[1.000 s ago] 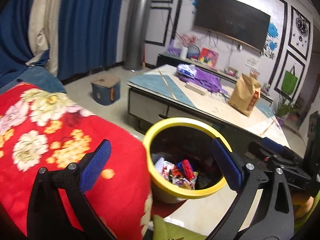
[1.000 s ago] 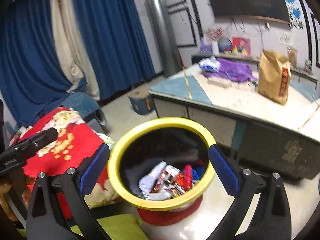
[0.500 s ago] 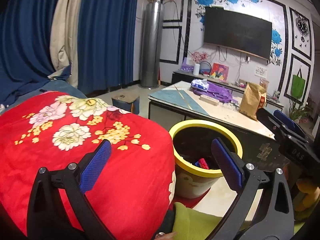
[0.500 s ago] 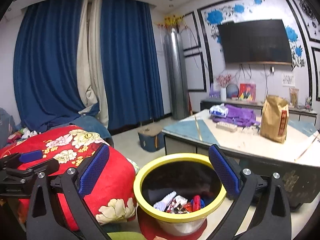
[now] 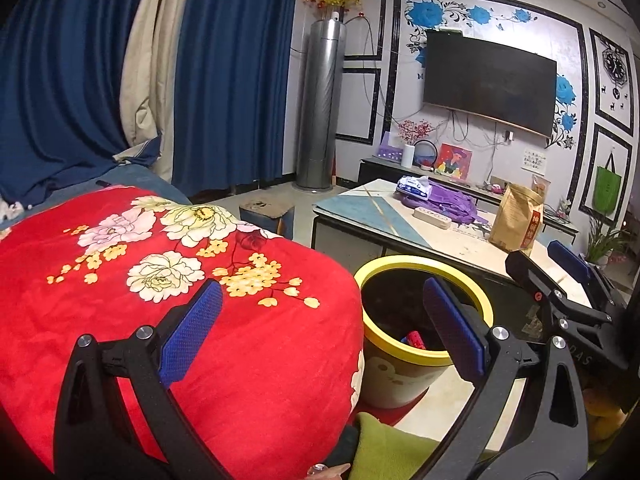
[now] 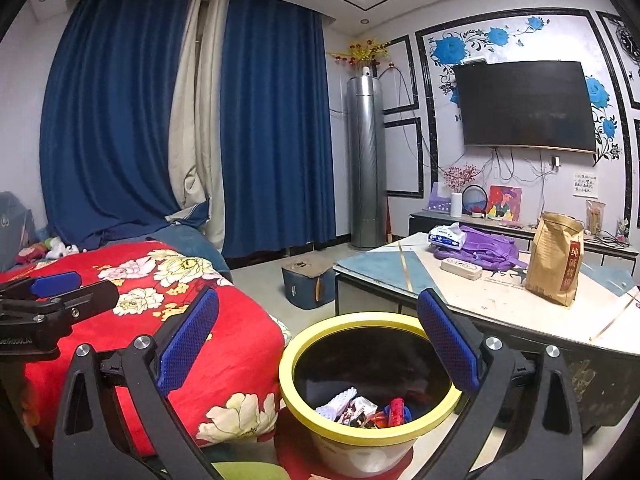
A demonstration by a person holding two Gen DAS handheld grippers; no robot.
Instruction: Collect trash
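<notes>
A yellow-rimmed trash bin (image 6: 370,430) (image 5: 384,374) stands on the floor between a red floral blanket and a low table. Several wrappers (image 6: 368,412) lie in its bottom; in the left wrist view only a red scrap (image 5: 414,339) shows. My left gripper (image 5: 320,336) is open and empty, raised over the blanket's edge beside the bin; it also shows as a dark tool (image 6: 56,300) at the left of the right wrist view. My right gripper (image 6: 318,348) hangs open and empty above and behind the bin, and appears at the right (image 5: 560,276) of the left wrist view.
The red floral blanket (image 5: 160,280) covers a seat on the left. A low table (image 6: 500,304) on the right carries a brown paper bag (image 6: 554,260), a purple bag (image 6: 484,248) and a tissue pack (image 6: 446,236). A small blue stool (image 6: 308,284) stands on the floor beyond. Green fabric (image 5: 396,444) lies below.
Both grippers have lifted up and drawn back from over the bin, so the bin looks smaller and lower and the room's walls and TV have come into view. Both stayed open.
</notes>
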